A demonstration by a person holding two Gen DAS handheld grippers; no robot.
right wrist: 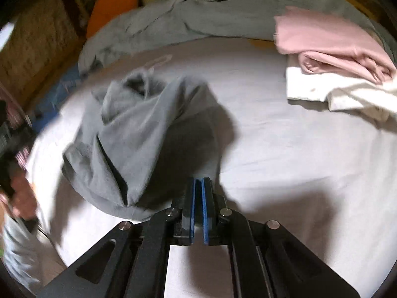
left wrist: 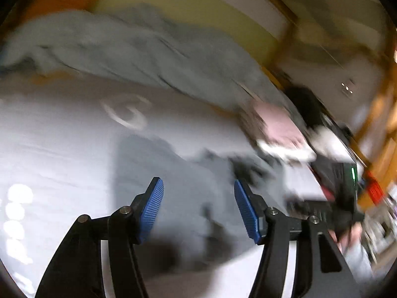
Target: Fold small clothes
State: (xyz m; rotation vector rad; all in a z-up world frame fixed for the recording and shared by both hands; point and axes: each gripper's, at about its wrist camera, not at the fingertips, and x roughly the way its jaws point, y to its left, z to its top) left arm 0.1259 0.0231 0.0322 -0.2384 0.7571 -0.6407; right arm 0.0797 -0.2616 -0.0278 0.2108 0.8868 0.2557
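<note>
Bed (right wrist: 285, 149), white sheet: grey garment (right wrist: 139, 139), crumpled, soft, light; take by hem. Left gripper (left wrist: 198, 208) jaws apart; right gripper (right wrist: 198, 211) jaws together, empty.

My left gripper (left wrist: 198, 208) hangs with its two blue ribbed pads (left wrist: 151, 208) spread wide apart, nothing between them. My right gripper (right wrist: 198, 211) has its blue pads pressed almost together, only a thin slit showing, and I can see nothing caught in it. In the right wrist view my left hand (right wrist: 23, 196) shows blurred at the left edge, wrapped around a black handle.
</note>
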